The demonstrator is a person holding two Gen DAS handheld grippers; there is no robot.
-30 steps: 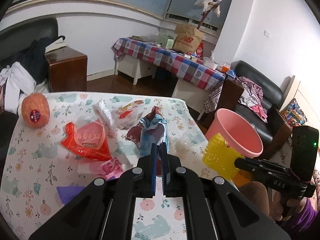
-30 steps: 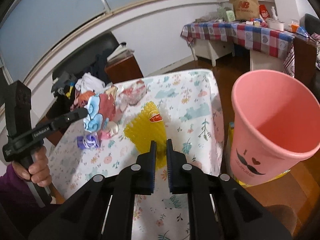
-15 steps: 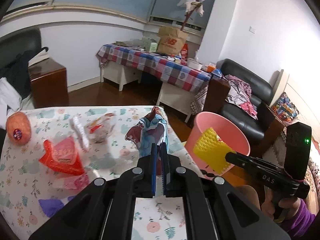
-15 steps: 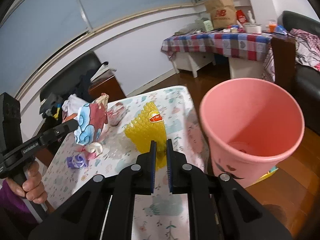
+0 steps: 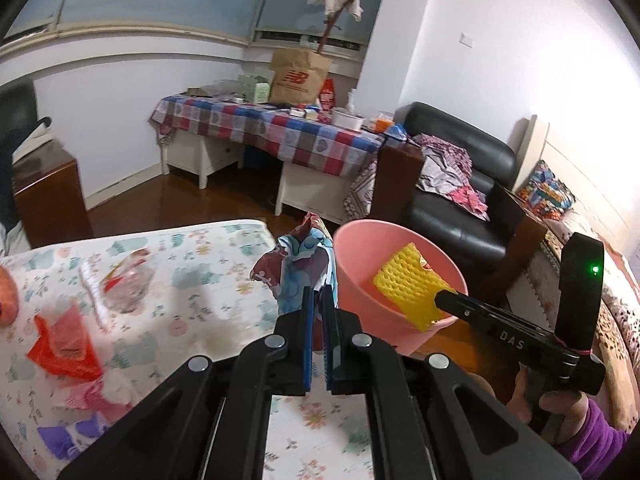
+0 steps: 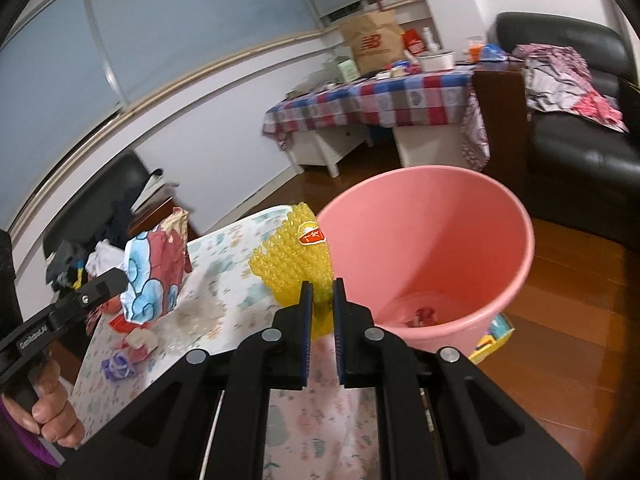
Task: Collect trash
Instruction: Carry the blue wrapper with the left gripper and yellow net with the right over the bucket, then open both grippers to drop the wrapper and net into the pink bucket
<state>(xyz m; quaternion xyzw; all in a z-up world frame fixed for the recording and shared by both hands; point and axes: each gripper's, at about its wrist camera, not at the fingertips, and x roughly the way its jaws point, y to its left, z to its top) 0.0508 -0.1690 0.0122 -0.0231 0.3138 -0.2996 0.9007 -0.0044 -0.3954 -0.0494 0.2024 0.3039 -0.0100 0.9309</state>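
Observation:
My left gripper (image 5: 316, 297) is shut on a crumpled red and blue wrapper (image 5: 298, 264) and holds it above the table's right edge, beside the pink bucket (image 5: 356, 264). My right gripper (image 6: 321, 292) is shut on a yellow foam fruit net (image 6: 294, 248) and holds it at the bucket's (image 6: 460, 240) left rim. In the left wrist view the net (image 5: 408, 284) hangs over the bucket's mouth. The wrapper also shows in the right wrist view (image 6: 154, 272). Some trash lies in the bucket's bottom.
On the floral table (image 5: 208, 264) lie a red wrapper (image 5: 64, 344), a clear bag (image 5: 128, 284), pink scraps (image 5: 100, 392) and a purple scrap (image 5: 64, 436). An orange fruit (image 5: 6, 296) sits at the left edge. A black sofa (image 5: 460, 200) and checked table (image 5: 280, 132) stand behind.
Both grippers have swung right from over the table toward the pink bucket with their loads. The yellow net has moved from the table edge to the bucket's rim.

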